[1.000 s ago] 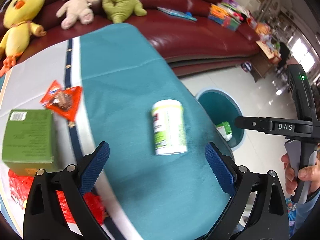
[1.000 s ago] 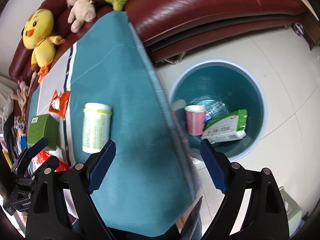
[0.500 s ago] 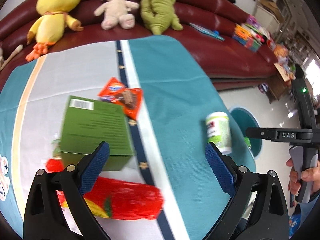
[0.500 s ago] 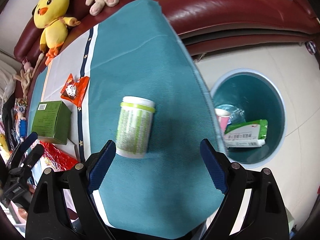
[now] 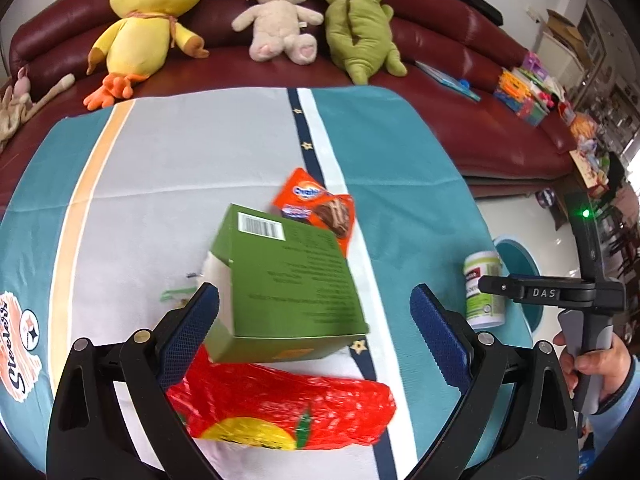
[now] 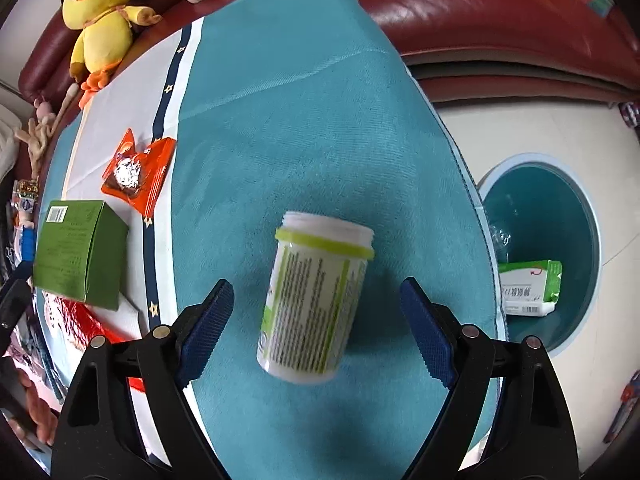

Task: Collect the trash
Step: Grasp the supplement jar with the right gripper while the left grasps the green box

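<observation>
Straddling the white, green-banded plastic bottle [image 6: 316,304] lying on the teal-clothed counter [image 6: 280,100] near the round teal bin [image 6: 576,196]: right tongs [image 6: 316,312] just closing, pads apart, untouching. Left tongs [image 5: 314,316] spread over green cardboard box [image 5: 288,276].

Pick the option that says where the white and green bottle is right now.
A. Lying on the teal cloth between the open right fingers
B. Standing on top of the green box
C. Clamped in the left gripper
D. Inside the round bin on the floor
A: in the right wrist view the bottle lies on its side on the teal cloth, between the right gripper fingers, which stand clear of it.
</observation>
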`<state>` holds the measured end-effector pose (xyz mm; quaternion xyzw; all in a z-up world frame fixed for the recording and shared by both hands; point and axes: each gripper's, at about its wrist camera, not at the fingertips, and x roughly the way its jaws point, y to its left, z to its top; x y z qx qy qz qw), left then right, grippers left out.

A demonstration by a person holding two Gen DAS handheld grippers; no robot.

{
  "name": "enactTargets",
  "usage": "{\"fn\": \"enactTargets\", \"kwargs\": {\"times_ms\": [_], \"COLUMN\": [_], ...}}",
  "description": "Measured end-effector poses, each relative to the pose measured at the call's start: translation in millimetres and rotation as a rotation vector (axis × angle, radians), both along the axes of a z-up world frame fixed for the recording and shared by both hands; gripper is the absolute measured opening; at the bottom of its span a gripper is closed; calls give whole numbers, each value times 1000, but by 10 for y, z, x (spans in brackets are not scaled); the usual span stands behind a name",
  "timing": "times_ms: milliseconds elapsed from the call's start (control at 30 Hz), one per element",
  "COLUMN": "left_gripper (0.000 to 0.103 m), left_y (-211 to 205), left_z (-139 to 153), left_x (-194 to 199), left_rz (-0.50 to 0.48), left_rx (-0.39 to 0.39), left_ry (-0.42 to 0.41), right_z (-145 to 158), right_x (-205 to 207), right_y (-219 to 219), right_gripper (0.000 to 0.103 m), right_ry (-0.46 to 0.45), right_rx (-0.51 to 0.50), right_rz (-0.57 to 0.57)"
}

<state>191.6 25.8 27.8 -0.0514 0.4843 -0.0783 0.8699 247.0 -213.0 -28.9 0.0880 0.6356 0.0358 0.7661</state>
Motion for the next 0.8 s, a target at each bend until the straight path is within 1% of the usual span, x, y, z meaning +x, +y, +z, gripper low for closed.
{"fn": "enactTargets", "kwargs": {"times_ms": [33,67,100,167,233,333,367,400,467,533,600,633,667,700,733,767,800], "left_gripper": [96,96,96,96,96,96,94,90,74,68,66,61,49,43,32,24,21], "left_y": [39,82,118,192,241,348,369,368,360,307,247,216,166,122,72,5,-46], "left_z": [4,14,22,27,27,-19,-45,-65,-119,-188,-256,-282,-308,-332,-349,-351,-339], "left_x": [13,18,30,61,94,179,217,247,299,337,350,342,332,328,309,277,246], "left_rz": [6,12,16,21,19,23,16,5,-10,-49,-76,-89,-106,-122,-141,-163,-176], "left_rx": [0,-2,-3,2,7,10,6,-1,-8,-28,-34,-33,-31,-31,-40,-41,-33], "left_ry": [0,-1,-2,-4,-7,-10,0,10,41,74,101,106,111,119,122,119,108], "right_z": [-27,-56,-93,-173,-234,-233,-241,-248,-244,-239,-240,-236,-228,-216,-210,-193,-176], "right_x": [11,18,23,24,2,-35,-43,-50,-60,-74,-100,-116,-132,-152,-153,-171,-170], "right_y": [14,29,47,89,138,250,274,294,320,325,308,297,284,269,287,267,247], "right_gripper": [70,62,61,49,48,48,48,48,48,48,48,48,48,48,48,48,48], "right_ry": [6,14,24,46,63,56,61,62,53,55,62,64,62,59,54,47,39], "right_rx": [3,9,16,22,40,48,54,47,30,32,42,46,46,45,42,37,33], "right_rz": [1,3,8,20,42,88,95,102,115,117,116,118,119,121,122,122,120]}}
